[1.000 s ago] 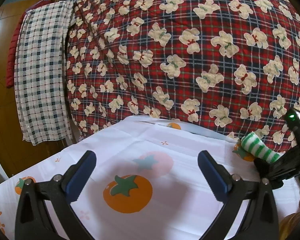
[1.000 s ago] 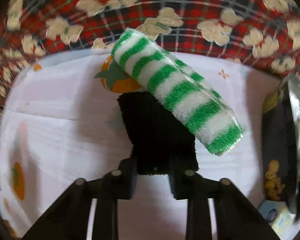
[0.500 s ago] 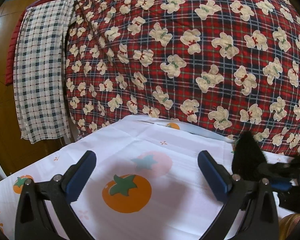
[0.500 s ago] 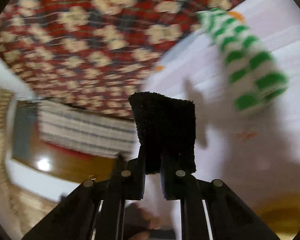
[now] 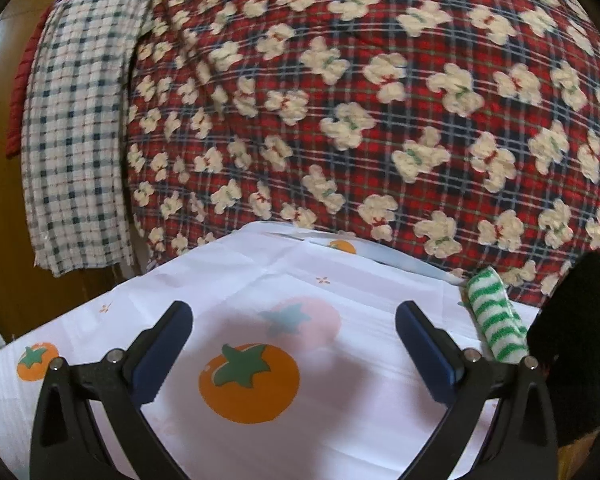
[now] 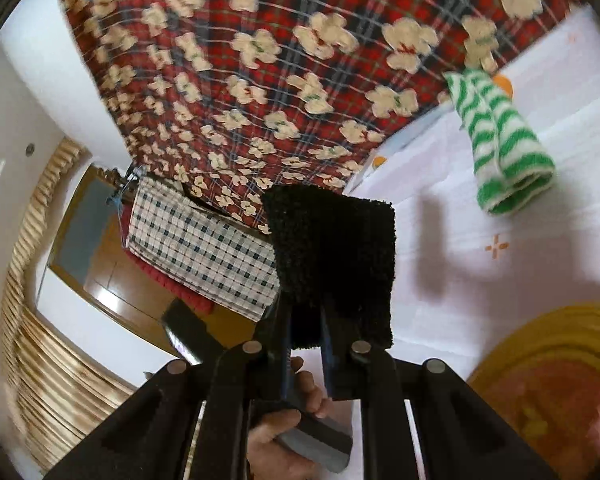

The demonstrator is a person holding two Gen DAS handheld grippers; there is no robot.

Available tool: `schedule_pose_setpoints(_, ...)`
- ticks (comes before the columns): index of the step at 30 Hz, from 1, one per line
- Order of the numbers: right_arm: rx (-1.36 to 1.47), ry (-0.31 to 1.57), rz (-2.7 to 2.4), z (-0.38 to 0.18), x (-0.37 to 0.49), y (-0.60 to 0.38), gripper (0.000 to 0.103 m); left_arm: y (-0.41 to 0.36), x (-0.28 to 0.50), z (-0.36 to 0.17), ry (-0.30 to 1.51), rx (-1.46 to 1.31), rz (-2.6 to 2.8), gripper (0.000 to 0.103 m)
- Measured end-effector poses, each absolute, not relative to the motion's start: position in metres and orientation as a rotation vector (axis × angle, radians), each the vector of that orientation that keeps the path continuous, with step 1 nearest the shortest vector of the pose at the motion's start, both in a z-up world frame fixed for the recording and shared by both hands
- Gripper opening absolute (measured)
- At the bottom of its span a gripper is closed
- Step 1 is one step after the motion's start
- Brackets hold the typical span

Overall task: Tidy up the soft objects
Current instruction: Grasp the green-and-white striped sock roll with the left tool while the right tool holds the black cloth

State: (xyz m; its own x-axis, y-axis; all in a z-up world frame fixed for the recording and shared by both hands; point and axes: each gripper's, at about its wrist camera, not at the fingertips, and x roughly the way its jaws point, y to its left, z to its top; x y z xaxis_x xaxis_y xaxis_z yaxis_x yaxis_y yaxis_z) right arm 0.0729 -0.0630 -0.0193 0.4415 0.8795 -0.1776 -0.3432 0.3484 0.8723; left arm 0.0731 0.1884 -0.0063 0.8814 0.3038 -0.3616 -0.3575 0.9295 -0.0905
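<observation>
The right gripper [image 6: 305,344] has swung away from the rolled green-and-white striped towel [image 6: 500,140], which now lies apart on the white fruit-print sheet [image 6: 480,280]; its jaws pinch the folded black fuzzy cloth [image 6: 332,256], lifted clear; the left gripper [image 5: 294,344] hovers, jaws spread, nothing between them.

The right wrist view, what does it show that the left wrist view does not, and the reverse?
Only right wrist: right hand-held gripper shut on the black cloth, a hand, a yellow dish. Only left wrist: open left hand-held gripper over an orange tomato print. Both: green striped cloth, red plaid blanket, checked cloth.
</observation>
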Motion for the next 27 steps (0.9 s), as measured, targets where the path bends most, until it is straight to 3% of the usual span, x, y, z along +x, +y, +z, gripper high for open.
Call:
schedule_pose_setpoints(6, 0.838, 0.638, 0.922, -0.004, 0.051, -0.073, 0.014, 0.161, 0.078, -0.004, 0.340, -0.082, 0.249, 0.103)
schedule_pose_setpoints(18, 0.626, 0.390, 0.635, 0.039, 0.022, -0.109, 0.014, 0.082, 0.152, 0.003, 0.488, -0.166, 0.008, 0.103)
schedule_pose_setpoints(27, 0.616, 0.382, 0.583, 0.040, 0.027, -0.117, 0.014, 0.018, 0.221, -0.025, 0.666, -0.035, -0.031, 0.095)
